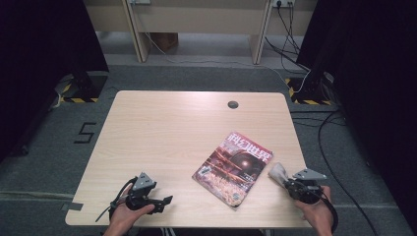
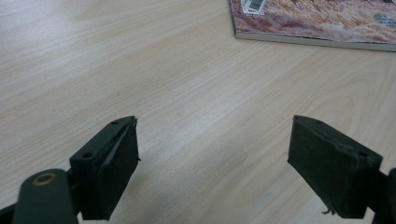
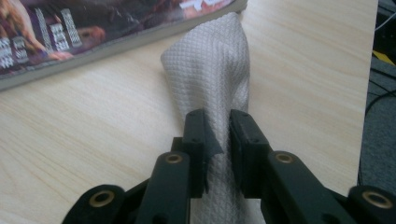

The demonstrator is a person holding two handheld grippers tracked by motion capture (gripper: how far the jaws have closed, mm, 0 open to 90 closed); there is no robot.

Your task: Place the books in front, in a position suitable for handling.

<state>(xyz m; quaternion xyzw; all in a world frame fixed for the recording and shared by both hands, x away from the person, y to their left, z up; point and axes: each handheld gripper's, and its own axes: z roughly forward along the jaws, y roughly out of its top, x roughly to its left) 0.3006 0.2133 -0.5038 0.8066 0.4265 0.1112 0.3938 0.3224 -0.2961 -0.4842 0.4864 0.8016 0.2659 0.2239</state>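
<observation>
White cloth [image 3: 212, 74] already clamped in the right claw [image 3: 217, 140] beside the magazine [image 1: 233, 167], wiping still ahead; left claw [image 2: 212, 163] rests apart on the tabletop [image 1: 162, 132]

Lab/studio: black curtains [image 1: 44, 39], hazard-taped stand bases [image 1: 78, 100], floor cables [image 1: 339, 162].

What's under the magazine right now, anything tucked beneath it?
The magazine lies flat on the bare table; nothing sticks out along its visible edges. What its cover hides can't be seen. The white cloth is pinched in the right gripper beside it, not under it.
</observation>
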